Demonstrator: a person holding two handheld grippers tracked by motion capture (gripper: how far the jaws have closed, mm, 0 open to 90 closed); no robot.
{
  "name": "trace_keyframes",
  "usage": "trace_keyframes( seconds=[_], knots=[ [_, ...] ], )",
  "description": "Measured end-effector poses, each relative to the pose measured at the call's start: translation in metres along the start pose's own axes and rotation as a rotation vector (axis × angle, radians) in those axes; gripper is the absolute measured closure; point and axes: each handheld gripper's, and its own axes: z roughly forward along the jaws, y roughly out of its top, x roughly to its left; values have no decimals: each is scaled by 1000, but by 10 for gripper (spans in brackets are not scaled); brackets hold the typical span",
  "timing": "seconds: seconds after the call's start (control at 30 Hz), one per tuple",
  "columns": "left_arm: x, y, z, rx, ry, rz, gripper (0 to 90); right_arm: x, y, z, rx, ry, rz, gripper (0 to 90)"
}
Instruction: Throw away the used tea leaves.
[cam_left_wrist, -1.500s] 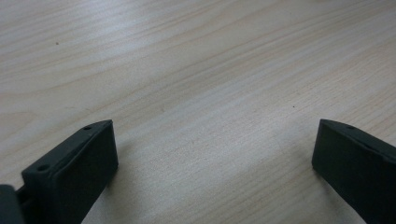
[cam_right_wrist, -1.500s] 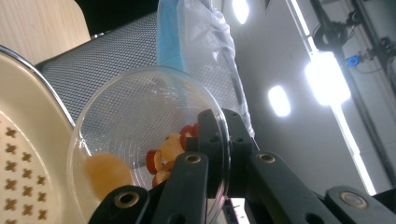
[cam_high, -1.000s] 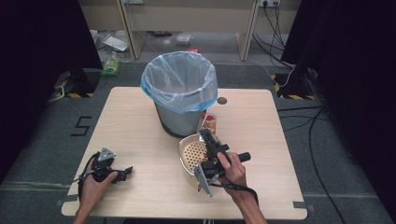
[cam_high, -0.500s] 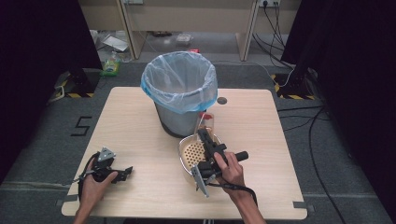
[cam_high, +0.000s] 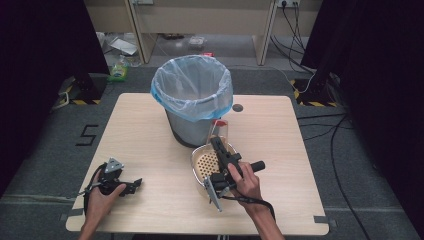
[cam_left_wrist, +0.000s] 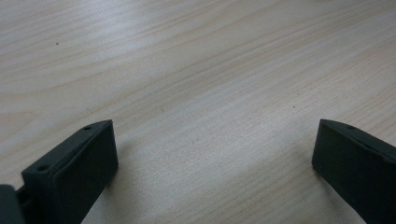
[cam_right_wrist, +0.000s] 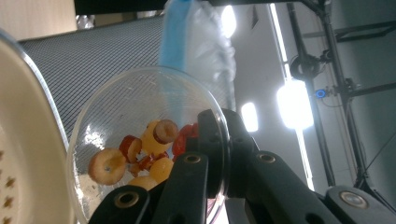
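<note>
The right gripper (cam_high: 220, 150) pinched the rim of a clear cup (cam_right_wrist: 149, 144) of fruit bits at the bin's (cam_high: 192, 100) 5 o'clock, likely not yet emptied, while the left gripper (cam_left_wrist: 210, 154) rested wide apart on the table (cam_high: 280, 135).

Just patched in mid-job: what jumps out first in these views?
The bin with its blue liner stands at the table's middle. Just in front of it, the right gripper is clamped on the rim of a clear bowl of red and yellow pieces, beside a cream strainer. The left gripper rests open on bare wood.
</note>
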Motion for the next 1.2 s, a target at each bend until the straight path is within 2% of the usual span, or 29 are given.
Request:
trace_keyframes(
  seconds=[0.07, 0.1, 0.13, 0.17, 0.2, 0.23, 0.27, 0.33, 0.57, 0.67, 0.7, 0.73, 0.8, 0.87, 0.9, 0.97, 1.03, 1.07, 1.1, 1.17, 1.2],
  knots=[
    [0, 0, 0, 0, 0, 0, 0, 0, 2, 0, -20, -13, -26, 885],
    [0, 0, 0, 0, 0, 0, 0, 1, 1, 2, -1, 0, -9, 884],
    [0, 0, 0, -1, 0, -1, 0, 0, 2, -1, -5, -12, 11, 885],
    [0, 0, 0, 1, 0, 2, 0, -2, 3, -2, -25, -32, 2, 885],
    [0, 0, 0, 2, 0, 2, 0, -4, 3, 0, -22, -31, -32, 884],
    [0, 0, 0, -1, 0, 0, 0, -1, 0, 2, 9, -15, 5, 885],
    [0, 0, 0, -1, 0, -1, 0, 0, -1, 1, 4, -18, 19, 885],
    [0, 0, 0, 2, 0, 2, 0, -3, 2, 0, -15, -25, -11, 885],
    [0, 0, 0, 1, 0, 2, 0, -6, -1, 1, -7, -38, 9, 884],
    [0, 0, 0, 2, 0, 2, 0, -6, 1, -2, -29, -76, -11, 885],
    [0, 0, 0, 1, 0, 1, 0, -3, -1, 1, -27, -69, -37, 884],
    [0, 0, 0, 1, 0, 1, 0, 4, -4, 3, 6, -41, -32, 885],
    [0, 0, 0, 0, 0, 0, 0, 4, 2, -1, -31, -57, -43, 885],
    [0, 0, 0, -1, 0, -1, 0, 0, 2, 2, -22, -61, -71, 885],
    [0, 0, 0, -1, 0, -1, 0, 1, 0, 2, -9, -60, -47, 885],
    [0, 0, 0, 1, 0, 2, 0, -3, 2, -1, -37, -83, -56, 885],
    [0, 0, 0, 0, 0, 0, 0, 1, -2, 2, -4, -64, -42, 885],
    [0, 0, 0, 0, 0, 0, 0, 0, -2, 0, -11, -64, -56, 885],
    [0, 0, 0, 0, 0, -1, 0, 1, -1, 0, -11, -61, -39, 885],
    [0, 0, 0, 1, 0, 2, 0, -3, -1, 1, -11, -59, -53, 884],
    [0, 0, 0, 1, 0, 2, 0, -3, -2, 2, 4, -52, -10, 884]
  ],
)
